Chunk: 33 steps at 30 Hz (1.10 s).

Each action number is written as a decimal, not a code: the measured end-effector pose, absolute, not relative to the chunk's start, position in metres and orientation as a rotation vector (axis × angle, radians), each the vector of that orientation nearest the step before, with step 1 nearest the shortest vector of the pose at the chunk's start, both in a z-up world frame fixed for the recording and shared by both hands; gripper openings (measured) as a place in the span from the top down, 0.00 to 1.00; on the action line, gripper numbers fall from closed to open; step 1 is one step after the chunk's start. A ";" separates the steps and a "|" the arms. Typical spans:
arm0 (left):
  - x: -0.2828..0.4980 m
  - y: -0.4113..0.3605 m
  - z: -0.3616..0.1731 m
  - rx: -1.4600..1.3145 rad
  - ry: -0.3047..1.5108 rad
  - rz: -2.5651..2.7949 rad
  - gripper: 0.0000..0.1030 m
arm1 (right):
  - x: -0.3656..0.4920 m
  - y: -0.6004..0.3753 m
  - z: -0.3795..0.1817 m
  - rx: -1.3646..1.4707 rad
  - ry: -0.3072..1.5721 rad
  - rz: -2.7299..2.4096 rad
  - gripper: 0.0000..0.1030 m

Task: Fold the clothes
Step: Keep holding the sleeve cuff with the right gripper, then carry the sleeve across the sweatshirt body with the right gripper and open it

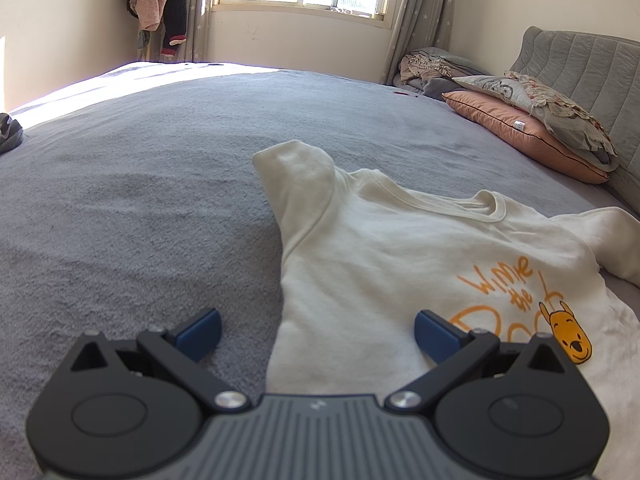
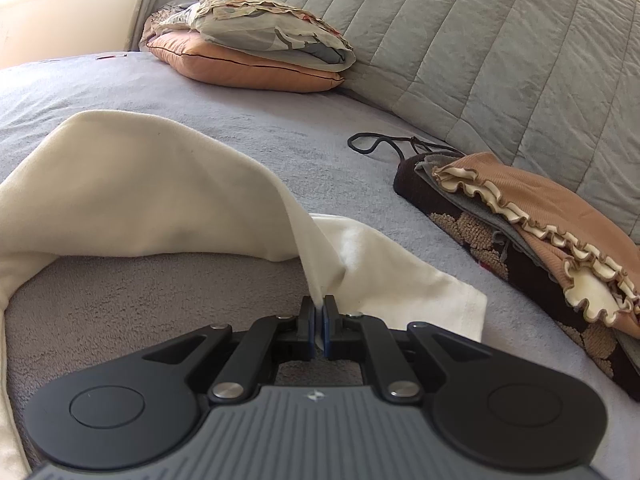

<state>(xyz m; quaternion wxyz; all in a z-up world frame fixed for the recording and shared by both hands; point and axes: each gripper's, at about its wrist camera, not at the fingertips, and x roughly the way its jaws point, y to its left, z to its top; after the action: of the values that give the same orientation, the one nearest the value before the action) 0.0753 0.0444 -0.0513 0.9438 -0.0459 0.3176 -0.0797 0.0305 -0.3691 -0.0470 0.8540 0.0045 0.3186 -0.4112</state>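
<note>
A cream sweatshirt (image 1: pixel 380 264) with an orange Winnie the Pooh print lies face up on the grey bed cover (image 1: pixel 140 200). My left gripper (image 1: pixel 318 334) is open and empty, low over the shirt's left side edge; one finger is over the shirt, the other over the bed. My right gripper (image 2: pixel 319 322) is shut on a pinch of the sweatshirt's cream cloth (image 2: pixel 160 184), near the sleeve cuff (image 2: pixel 420 284), and holds it lifted so the cloth arches over the bed.
Stacked pillows (image 1: pixel 532 120) lie by the grey quilted headboard (image 2: pixel 480 52). A pile of folded clothes (image 2: pixel 540 240) with a black cord lies right of the right gripper. A window and hanging clothes (image 1: pixel 156 4) are at the far wall.
</note>
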 end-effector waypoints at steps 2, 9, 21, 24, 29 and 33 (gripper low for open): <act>0.075 0.044 -0.051 -0.094 0.647 -0.162 0.00 | 0.031 -0.369 -0.047 0.007 0.670 -0.866 0.95; 0.075 0.044 -0.051 -0.094 0.647 -0.162 0.00 | 0.031 -0.369 -0.048 0.008 0.668 -0.867 0.95; 0.075 0.044 -0.051 -0.094 0.647 -0.162 0.00 | 0.015 -0.383 -0.026 0.165 0.662 -0.840 0.97; 0.075 0.044 -0.051 -0.093 0.647 -0.162 0.00 | 0.009 -0.389 -0.016 0.166 0.655 -0.814 0.97; 0.075 0.044 -0.051 -0.094 0.647 -0.162 0.00 | 0.003 -0.411 -0.004 0.211 0.650 -0.778 0.97; 0.075 0.044 -0.051 -0.094 0.647 -0.162 0.00 | 0.001 -0.429 0.001 0.241 0.640 -0.778 0.97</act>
<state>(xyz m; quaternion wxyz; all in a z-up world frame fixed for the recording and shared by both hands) 0.0752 0.0442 -0.0513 0.9438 -0.0459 0.3176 -0.0796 0.0009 -0.4292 0.0008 0.8689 0.1151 0.3057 -0.3719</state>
